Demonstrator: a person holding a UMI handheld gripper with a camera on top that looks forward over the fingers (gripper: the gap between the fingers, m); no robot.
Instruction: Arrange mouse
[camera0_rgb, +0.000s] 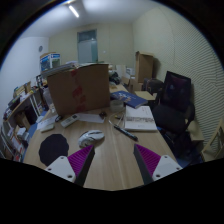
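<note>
Jaws open above desk (115, 150); mouse (92, 138) ahead, outline dim.

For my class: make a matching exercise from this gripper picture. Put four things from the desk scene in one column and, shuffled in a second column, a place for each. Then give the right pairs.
Things:
1. mouse
2. cardboard box
3. office chair
4. open book

Places:
A. beyond the fingers, standing at the back of the desk
B. off the desk's right side
C. just ahead of the left finger
D. ahead of the right finger, further up the desk

The gripper is open with nothing between its fingers.

Pairs: 1-C, 2-A, 3-B, 4-D
</note>
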